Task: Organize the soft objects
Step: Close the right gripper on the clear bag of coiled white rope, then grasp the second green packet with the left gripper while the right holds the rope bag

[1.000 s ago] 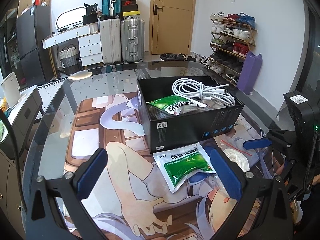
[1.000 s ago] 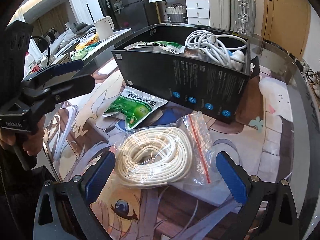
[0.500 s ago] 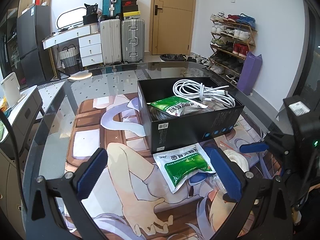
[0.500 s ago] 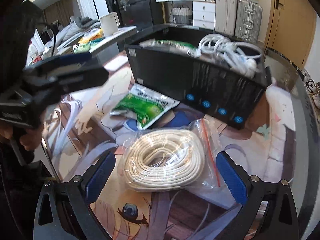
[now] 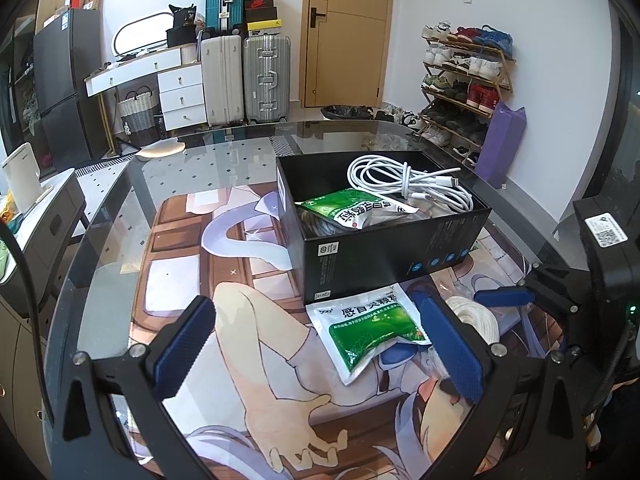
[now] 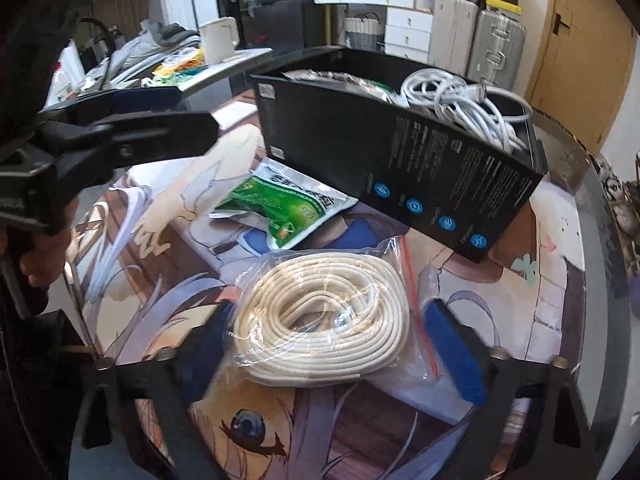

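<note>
Two tools are in your hands, and both have their fingers apart and hold nothing. Your right tool (image 6: 320,348) is low over the counter, with the clear zip bag of coiled cream-white cord (image 6: 324,316) lying between its blue pads, not yet pinched. Your left tool (image 5: 320,348) hangs open above the printed mat; the flat green-and-white sachet (image 5: 370,330) lies on the mat just inside its right pad.

Behind both items stands the open black cardboard box (image 5: 384,256). One green sachet (image 5: 352,212) and one bundle of white charging cable (image 5: 408,184) already lie inside it.

So I judge the task about half done: two soft things are in the box and two remain on the glass counter (image 5: 120,216), one sachet and one bagged cord coil.
</note>
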### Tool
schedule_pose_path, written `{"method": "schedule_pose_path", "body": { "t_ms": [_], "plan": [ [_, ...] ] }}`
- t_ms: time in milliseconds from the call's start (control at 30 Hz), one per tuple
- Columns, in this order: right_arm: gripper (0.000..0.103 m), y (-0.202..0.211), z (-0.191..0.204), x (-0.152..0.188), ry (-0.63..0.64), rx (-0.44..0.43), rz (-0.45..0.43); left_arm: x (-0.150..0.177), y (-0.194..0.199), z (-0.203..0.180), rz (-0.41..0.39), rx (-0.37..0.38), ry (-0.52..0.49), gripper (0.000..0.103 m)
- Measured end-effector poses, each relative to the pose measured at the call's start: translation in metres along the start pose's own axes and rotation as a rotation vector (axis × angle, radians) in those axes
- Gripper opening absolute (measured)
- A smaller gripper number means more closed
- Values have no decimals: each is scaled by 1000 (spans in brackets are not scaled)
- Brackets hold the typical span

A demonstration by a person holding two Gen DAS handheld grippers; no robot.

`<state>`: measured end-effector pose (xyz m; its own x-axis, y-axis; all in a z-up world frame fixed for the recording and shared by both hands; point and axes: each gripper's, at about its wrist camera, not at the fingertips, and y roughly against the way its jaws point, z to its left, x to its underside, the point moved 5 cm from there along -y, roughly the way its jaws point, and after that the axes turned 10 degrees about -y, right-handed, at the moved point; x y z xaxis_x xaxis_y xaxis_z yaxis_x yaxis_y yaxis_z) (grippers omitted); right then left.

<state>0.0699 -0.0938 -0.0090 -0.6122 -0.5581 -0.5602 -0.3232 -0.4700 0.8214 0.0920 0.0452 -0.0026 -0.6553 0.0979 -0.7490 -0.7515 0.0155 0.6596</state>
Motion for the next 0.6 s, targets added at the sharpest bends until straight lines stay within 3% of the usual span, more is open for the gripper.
{"method": "schedule_pose_path", "body": {
  "t_ms": [100,200,367,600],
  "plan": [
    [69,5,0,4,13,-15,-2,1,0,0,3,-1,5,103],
    [64,10,0,5,15,-18,-4,0,0,-1,4,-1,4,103],
    [62,27,-7,2,7,-23,-35,1,-1,-2,6,-1,6,103],
    [62,70,-29,-9,-42,-25,-145,5,-11,-5,37,7,11,103]
  ]
}}
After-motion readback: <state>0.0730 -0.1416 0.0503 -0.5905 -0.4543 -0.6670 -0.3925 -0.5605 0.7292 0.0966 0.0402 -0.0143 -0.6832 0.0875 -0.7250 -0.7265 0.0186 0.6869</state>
